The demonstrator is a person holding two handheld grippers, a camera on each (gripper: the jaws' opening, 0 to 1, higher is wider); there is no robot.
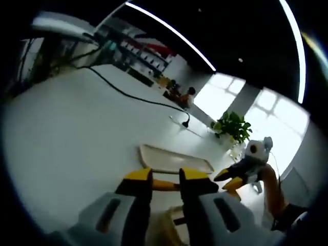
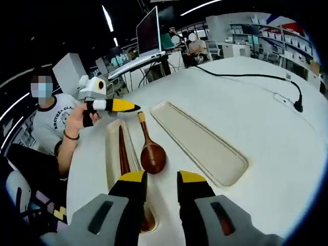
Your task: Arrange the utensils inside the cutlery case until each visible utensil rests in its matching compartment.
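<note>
Wooden spoon [image 2: 151,152] beside case [image 2: 114,154], lid [image 2: 200,142] right; black cable [image 2: 246,77] beyond; both claws open, empty.

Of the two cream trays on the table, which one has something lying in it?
The narrower tray, the one nearer the person: dark brown chopsticks lie along it. The wider tray beyond the wooden spoon is bare.

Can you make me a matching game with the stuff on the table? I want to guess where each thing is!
Things:
1. wooden spoon
2. dark chopsticks
3. black cable
4. lid

Places:
A. inside the narrow cutlery case
B. lying on the white table between case and lid
C. empty, open side up, right of the spoon
D. snaking across the far side of the table

Pairs: 1-B, 2-A, 3-D, 4-C
</note>
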